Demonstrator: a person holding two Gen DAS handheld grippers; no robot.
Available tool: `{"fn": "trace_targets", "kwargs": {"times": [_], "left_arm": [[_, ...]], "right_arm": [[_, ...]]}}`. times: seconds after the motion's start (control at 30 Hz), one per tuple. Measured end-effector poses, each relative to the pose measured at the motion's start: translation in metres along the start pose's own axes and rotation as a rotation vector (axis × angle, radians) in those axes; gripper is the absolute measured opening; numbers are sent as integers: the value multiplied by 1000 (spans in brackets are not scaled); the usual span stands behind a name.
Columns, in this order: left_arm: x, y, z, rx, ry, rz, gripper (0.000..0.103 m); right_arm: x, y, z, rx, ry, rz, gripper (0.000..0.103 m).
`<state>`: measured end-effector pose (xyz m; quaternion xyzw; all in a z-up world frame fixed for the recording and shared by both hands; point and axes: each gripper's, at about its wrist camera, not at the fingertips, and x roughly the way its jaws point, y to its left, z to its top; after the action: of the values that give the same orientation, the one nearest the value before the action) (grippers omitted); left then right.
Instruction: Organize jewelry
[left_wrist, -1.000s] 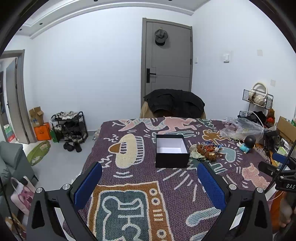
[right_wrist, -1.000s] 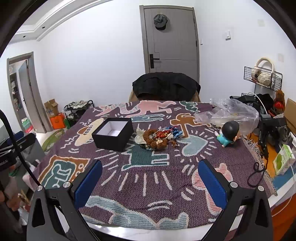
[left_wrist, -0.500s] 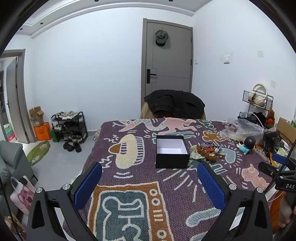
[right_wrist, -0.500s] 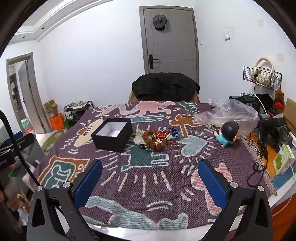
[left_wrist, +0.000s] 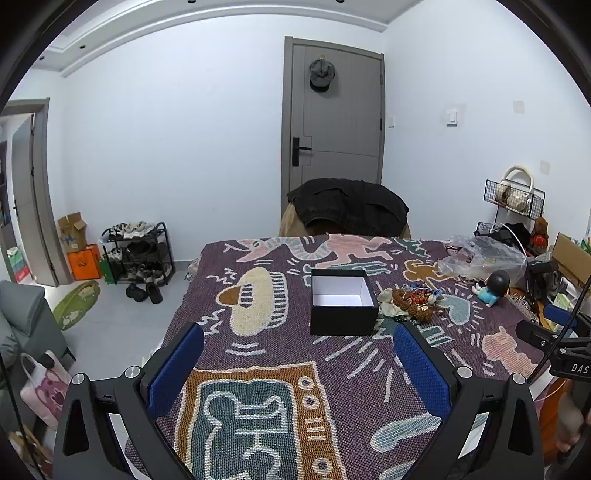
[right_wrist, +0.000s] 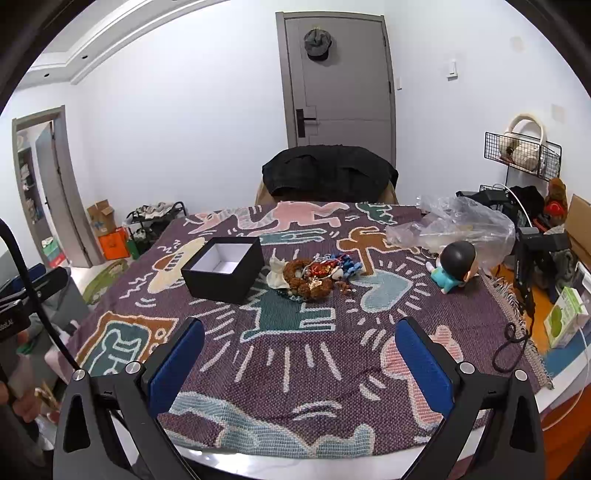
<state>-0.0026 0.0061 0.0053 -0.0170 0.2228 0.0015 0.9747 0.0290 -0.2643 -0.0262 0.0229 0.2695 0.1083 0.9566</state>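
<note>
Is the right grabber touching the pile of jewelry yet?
Apart. In the right wrist view, the open right gripper hangs well short of the jewelry pile, with a wide stretch of patterned blanket between its fingertips and the beads.

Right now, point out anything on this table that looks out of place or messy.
The jewelry pile lies tangled in one heap on the blanket beside the black box, which is open and shows nothing inside. A crumpled plastic bag and a toy figure also sit on the blanket.
</note>
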Motion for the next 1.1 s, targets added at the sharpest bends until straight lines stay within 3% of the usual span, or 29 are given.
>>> {"fn": "trace_targets", "kwargs": {"times": [1.1], "left_arm": [[5, -1, 1, 8, 10, -29, 103]], "right_arm": [[2, -3, 2, 5, 1, -5, 103]]}}
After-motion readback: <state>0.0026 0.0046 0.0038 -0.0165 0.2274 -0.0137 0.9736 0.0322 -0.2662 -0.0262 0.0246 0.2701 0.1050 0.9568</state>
